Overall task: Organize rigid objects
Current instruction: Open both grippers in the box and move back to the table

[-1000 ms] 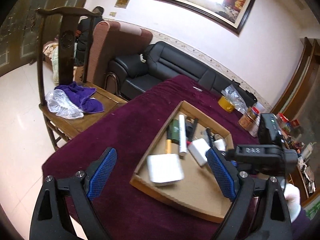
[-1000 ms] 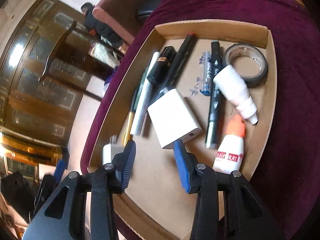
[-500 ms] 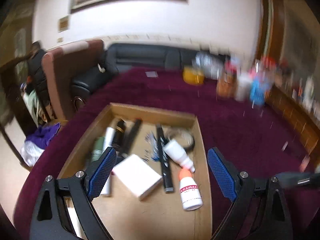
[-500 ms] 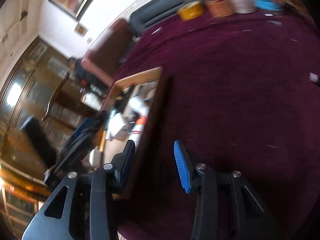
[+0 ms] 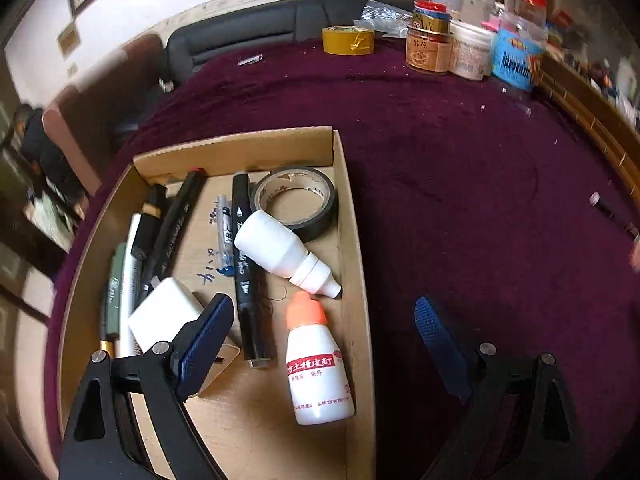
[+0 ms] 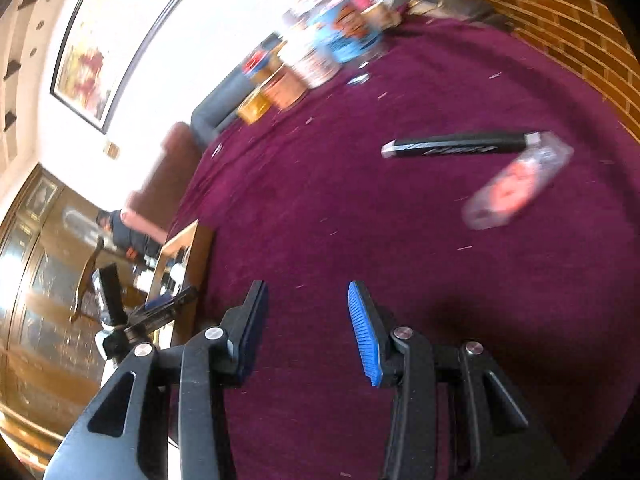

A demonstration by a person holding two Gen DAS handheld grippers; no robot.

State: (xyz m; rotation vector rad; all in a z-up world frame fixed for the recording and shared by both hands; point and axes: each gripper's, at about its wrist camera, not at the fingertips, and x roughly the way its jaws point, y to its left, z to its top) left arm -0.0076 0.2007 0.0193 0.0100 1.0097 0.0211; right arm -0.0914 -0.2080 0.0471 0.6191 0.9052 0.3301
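A shallow cardboard tray [image 5: 352, 216] lies on the purple tablecloth and holds several pens and markers, a black tape roll [image 5: 316, 216], a plain white bottle [image 5: 280, 252], an orange-capped glue bottle [image 5: 316, 372] and a white box [image 5: 160, 312]. My left gripper [image 5: 320, 344] hangs wide open over the tray's right wall, holding nothing. My right gripper [image 6: 306, 328] is part open over bare cloth, with nothing between its fingers. Ahead of it lie a black marker [image 6: 456, 148] and a clear case with a red inside [image 6: 516, 188], both blurred. The tray's edge [image 6: 188, 248] shows at far left.
A yellow tape roll [image 5: 348, 40], jars and tubs [image 5: 468, 52] stand along the table's far edge. A wooden wall panel [image 6: 560, 28] borders the right side. A black sofa [image 5: 248, 36] and an armchair lie beyond. A person [image 5: 40, 148] sits at far left.
Both hands swung right. The left view went from the tray's left side to over its right wall. The right gripper left the tray and now faces open cloth with the marker and case.
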